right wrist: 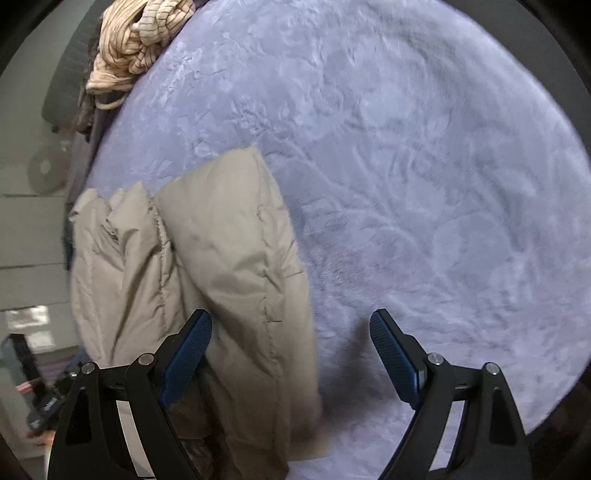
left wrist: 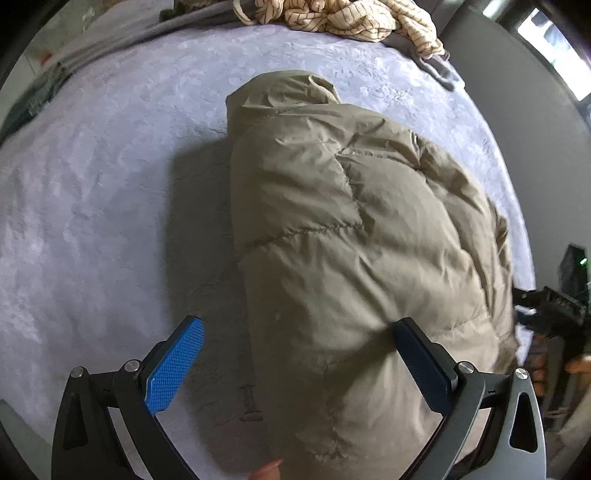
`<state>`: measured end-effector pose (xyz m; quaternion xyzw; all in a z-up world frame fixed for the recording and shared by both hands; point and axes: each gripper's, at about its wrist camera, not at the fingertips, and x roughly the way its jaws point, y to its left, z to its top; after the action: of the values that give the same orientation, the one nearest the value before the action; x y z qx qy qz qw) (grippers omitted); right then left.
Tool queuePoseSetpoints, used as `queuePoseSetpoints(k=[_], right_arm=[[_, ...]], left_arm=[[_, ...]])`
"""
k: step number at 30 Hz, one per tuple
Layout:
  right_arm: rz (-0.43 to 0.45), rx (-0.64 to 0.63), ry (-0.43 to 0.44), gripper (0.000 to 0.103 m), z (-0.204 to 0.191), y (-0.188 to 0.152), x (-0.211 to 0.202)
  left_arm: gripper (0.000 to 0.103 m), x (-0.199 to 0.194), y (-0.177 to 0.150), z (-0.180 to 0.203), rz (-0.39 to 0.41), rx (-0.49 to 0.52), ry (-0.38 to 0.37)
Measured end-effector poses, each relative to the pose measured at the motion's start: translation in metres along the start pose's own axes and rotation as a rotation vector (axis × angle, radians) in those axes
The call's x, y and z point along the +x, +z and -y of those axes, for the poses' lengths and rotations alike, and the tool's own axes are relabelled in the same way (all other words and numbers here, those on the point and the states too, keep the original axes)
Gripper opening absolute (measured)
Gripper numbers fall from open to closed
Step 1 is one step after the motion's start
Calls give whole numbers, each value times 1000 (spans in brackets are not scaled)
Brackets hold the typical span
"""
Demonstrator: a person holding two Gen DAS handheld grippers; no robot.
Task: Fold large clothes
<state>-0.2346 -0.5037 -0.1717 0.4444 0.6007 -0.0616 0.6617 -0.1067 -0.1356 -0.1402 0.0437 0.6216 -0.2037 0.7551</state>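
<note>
A khaki puffer jacket (left wrist: 351, 229) lies folded in a bulky bundle on a lilac plush blanket (left wrist: 92, 206). My left gripper (left wrist: 295, 328) is open above the near end of the bundle, with its right finger over the fabric and its left finger over the blanket. In the right wrist view the same jacket (right wrist: 207, 266) lies at the left on the blanket (right wrist: 424, 166). My right gripper (right wrist: 291, 325) is open over the jacket's right edge, its left finger above the fabric. Neither gripper holds anything.
A cream striped garment (left wrist: 343, 14) lies crumpled at the far edge of the blanket, also seen in the right wrist view (right wrist: 136, 44). Dark equipment (left wrist: 557, 310) stands beyond the blanket's right edge. Grey floor (right wrist: 26, 177) lies past the left edge.
</note>
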Motion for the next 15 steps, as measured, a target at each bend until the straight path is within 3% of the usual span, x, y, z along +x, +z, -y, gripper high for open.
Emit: queuePoseSetpoints(k=[5, 8, 12, 15], right_arm=[[-2, 53, 235, 90, 1, 2, 2], [-16, 17, 276, 90, -7, 7, 1], [-52, -145, 220, 90, -32, 12, -2], [-105, -335, 76, 90, -55, 12, 9]], left_arm=[[103, 9, 11, -12, -22, -55, -104], [103, 13, 15, -15, -30, -77, -135], [103, 15, 23, -20, -15, -84, -174], [103, 24, 31, -27, -13, -92, -216]])
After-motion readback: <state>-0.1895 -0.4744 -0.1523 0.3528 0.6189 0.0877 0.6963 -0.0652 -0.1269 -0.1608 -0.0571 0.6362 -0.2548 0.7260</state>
